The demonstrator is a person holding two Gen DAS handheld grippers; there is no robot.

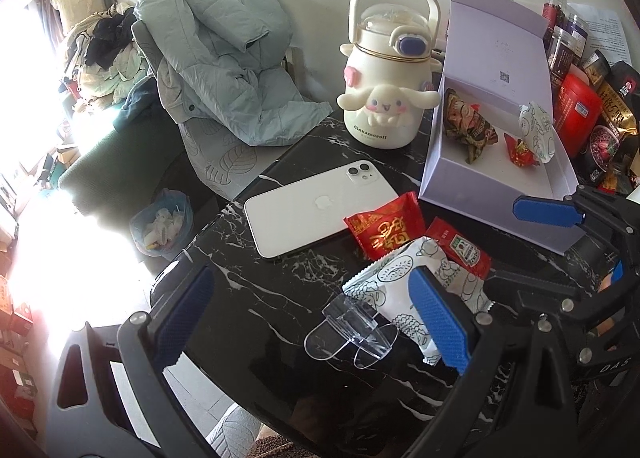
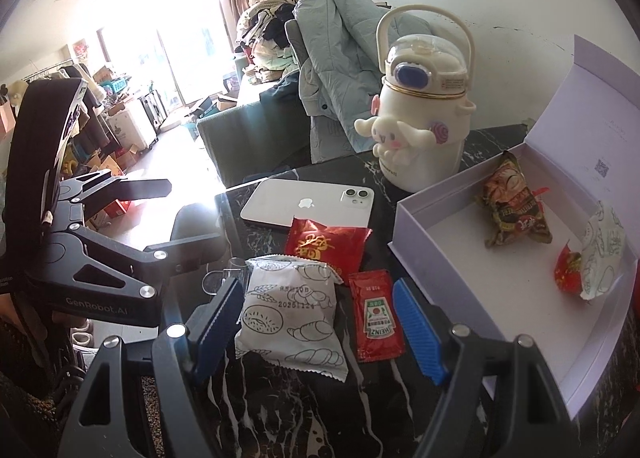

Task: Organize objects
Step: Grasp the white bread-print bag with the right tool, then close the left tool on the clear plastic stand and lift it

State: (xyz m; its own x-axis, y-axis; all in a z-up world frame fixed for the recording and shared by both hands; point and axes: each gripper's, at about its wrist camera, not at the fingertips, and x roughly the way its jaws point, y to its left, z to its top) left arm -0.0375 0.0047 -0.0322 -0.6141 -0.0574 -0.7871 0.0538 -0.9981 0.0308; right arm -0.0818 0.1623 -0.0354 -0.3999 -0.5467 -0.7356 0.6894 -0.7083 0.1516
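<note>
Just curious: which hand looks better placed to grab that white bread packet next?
Probably the right gripper: its open fingers already straddle the white bread packet, with the open box alongside. The left gripper sits open around the clear plastic piece.

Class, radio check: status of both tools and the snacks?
Left tool open, empty. Right tool open, straddling bread packet. Ketchup sachet alongside. Box open.

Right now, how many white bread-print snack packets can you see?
2. One white packet lies on the table between the right gripper's open fingers; another white packet sits in the lavender box.
</note>
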